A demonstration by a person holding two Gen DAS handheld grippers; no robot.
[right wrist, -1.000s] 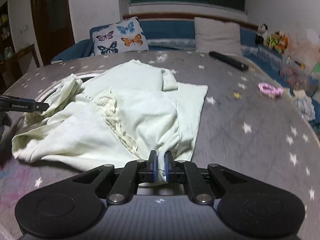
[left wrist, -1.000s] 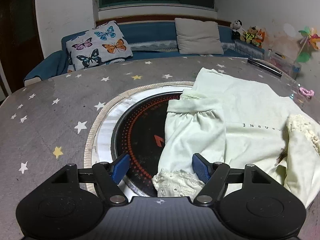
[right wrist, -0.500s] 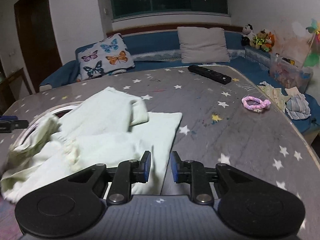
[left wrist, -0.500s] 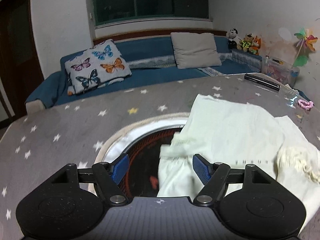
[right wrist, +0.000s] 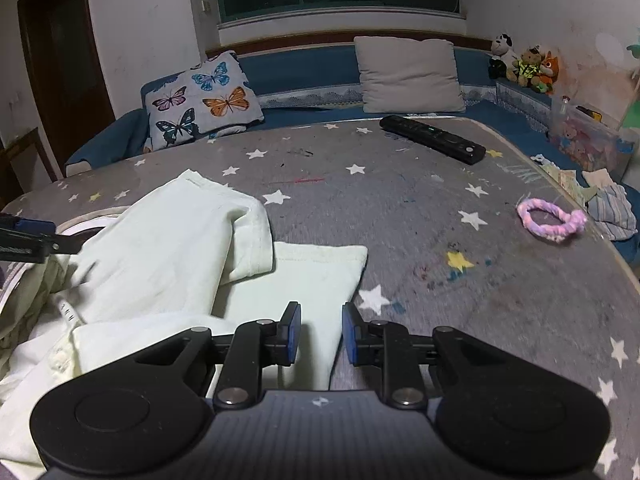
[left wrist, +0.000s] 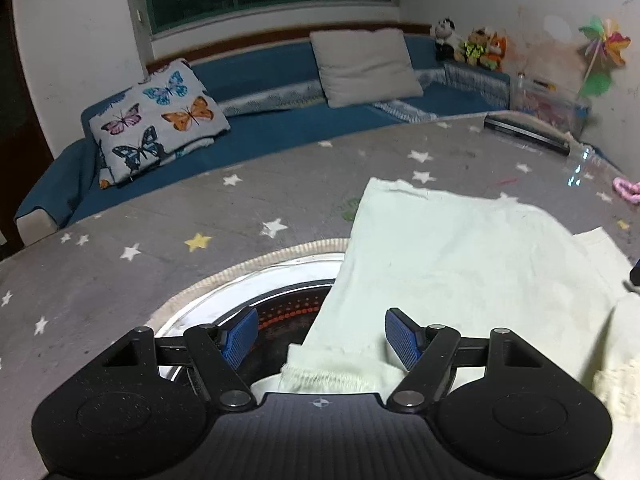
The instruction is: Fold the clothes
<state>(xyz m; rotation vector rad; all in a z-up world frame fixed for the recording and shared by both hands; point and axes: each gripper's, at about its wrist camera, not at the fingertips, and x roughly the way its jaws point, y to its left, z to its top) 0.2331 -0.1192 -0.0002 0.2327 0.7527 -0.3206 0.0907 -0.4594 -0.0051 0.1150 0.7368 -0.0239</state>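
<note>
Left gripper (left wrist: 322, 336): at the bottom of the left wrist view, jaws spread wide with nothing between the blue pads; a ribbed cuff of the garment lies just under them, unheld.
Right gripper (right wrist: 318, 334): bottom centre of the right wrist view, jaws parted a little and empty, poised over the near right edge of the cloth.
Garment (right wrist: 168, 248): pale green top, lying on the table in the lower left and centre of the right wrist view; partly folded, one flap doubled over a flatter layer, the left part bunched.
Round hotplate (left wrist: 280, 308): set into the table under the garment's left edge, lower centre of the left wrist view.
Risk, cuff: it may slip off the fold and drag it open, because neither gripper has hold of it.
Risk, bunching: closing on the thick left heap could pinch several layers and skew the fold.
Risk, hotplate: cloth resting on it could catch on its rim; whether it is warm cannot be told.
Hair tie (right wrist: 552, 220): pink, right of middle, well apart from the cloth.
Remote (right wrist: 432, 140): upper centre, far side of the table.
Clear box (right wrist: 592, 144): far right edge; holds small colourful items, too blurred to name.
</note>
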